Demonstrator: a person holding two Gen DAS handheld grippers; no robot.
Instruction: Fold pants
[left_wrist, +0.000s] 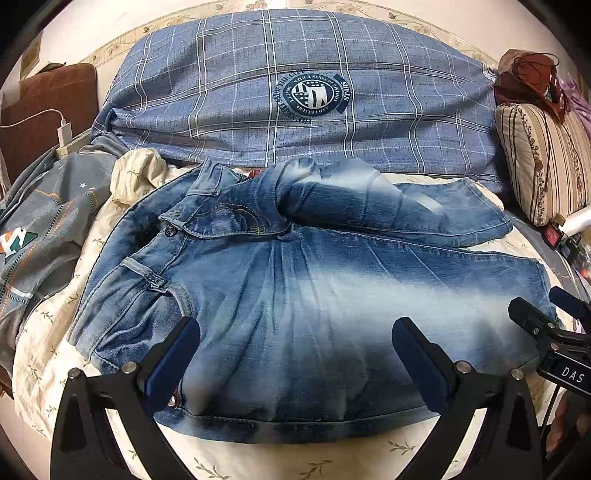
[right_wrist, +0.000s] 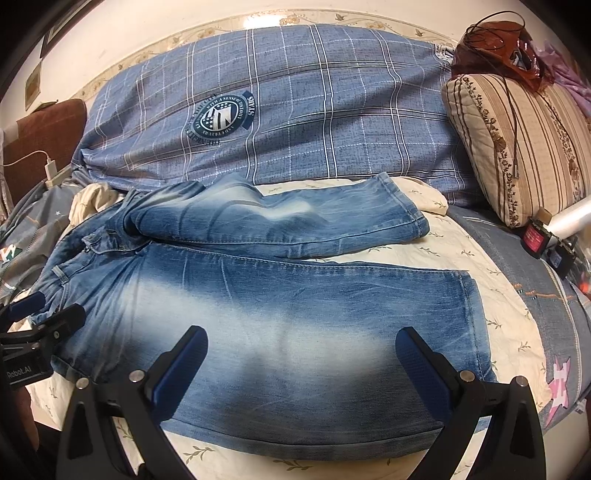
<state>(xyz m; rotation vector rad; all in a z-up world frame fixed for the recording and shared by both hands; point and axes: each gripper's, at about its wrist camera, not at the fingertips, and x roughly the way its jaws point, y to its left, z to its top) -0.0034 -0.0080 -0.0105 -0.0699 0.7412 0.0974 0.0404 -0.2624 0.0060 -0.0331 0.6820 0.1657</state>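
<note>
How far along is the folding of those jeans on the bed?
Barely begun. Done: the jeans lie spread across the cream sheet, waistband to the left, the two legs apart, side by side. In hand: nothing yet; the left gripper and right gripper are both open over the near leg, gripping no cloth. Left: laying one leg onto the other, then folding the length over.

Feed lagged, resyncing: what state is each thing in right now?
Jeans: spread flat on the bed, unfolded, legs apart.
Left gripper: open, over the waist end, holding nothing.
Right gripper: open, over the near leg, holding nothing.
Charger: cable plugged in.
</note>
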